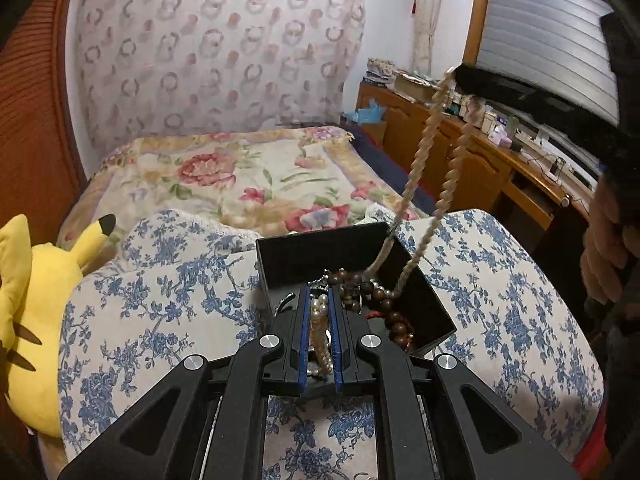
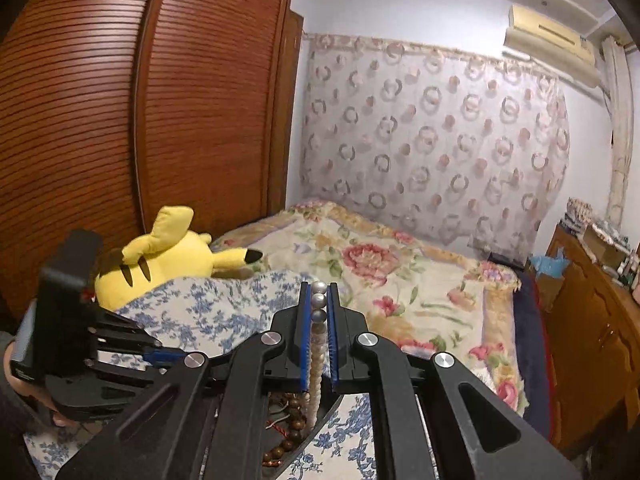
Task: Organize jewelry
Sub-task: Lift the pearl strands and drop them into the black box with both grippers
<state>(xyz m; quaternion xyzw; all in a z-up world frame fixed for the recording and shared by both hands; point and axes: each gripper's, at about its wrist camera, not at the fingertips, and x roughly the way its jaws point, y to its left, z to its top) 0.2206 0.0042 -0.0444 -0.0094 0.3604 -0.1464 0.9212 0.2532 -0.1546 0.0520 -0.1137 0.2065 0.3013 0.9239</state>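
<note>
A black box [image 1: 304, 256] sits open on a blue-flowered cloth [image 1: 168, 304], holding brown wooden beads [image 1: 360, 284] and pearls. In the left wrist view my left gripper [image 1: 320, 292] hangs over the box, shut on a pearl necklace [image 1: 322, 350] that runs between its blue pads. Two lengths of the same necklace rise from the box to my right gripper [image 1: 460, 74] at the upper right. In the right wrist view my right gripper [image 2: 319, 290] is shut on the pearl necklace [image 2: 319, 301], which hangs down towards the brown beads [image 2: 290, 426]. My left gripper [image 2: 160, 354] shows low at the left.
A yellow plush toy [image 1: 36, 300] lies left of the cloth. Behind it stretches a bed with a floral blanket [image 1: 248, 176]. A wooden cabinet [image 1: 480, 168] crowded with small items runs along the right, and a slatted wooden wardrobe [image 2: 120, 120] stands left. A hand [image 1: 608, 240] shows at the right edge.
</note>
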